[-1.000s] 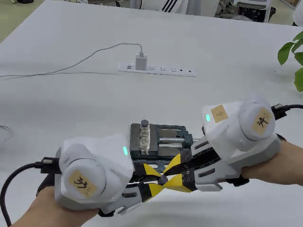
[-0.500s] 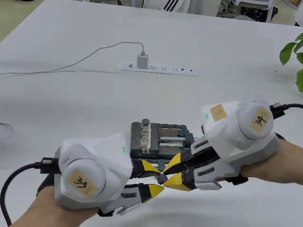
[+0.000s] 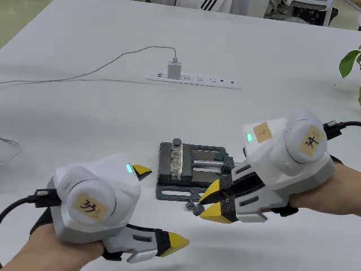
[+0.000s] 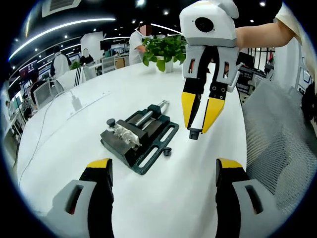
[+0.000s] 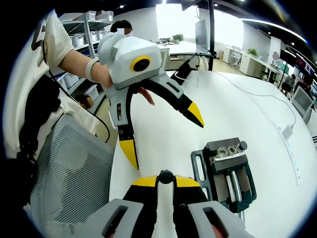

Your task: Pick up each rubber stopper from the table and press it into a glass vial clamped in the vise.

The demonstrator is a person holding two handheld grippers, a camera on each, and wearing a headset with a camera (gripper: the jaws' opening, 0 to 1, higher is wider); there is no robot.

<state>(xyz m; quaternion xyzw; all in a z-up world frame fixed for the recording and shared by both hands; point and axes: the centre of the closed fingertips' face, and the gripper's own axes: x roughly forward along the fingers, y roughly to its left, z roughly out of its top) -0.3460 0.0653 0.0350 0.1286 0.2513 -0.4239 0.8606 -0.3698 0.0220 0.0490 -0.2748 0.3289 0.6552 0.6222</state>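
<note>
Head view, white table (image 3: 67, 118) (power strip (image 3: 194, 79)), left claw (image 3: 159, 205) spread, right claw (image 3: 206, 201) pinching stopper (image 5: 166, 176)

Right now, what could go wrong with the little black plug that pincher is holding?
The right gripper pinches the stopper just at its tips, so it might slip out and roll away. The vials in the vise are glass; a crooked or hard push could crack one. A spare stopper lies loose on the table by the vise and could get knocked off.
</note>
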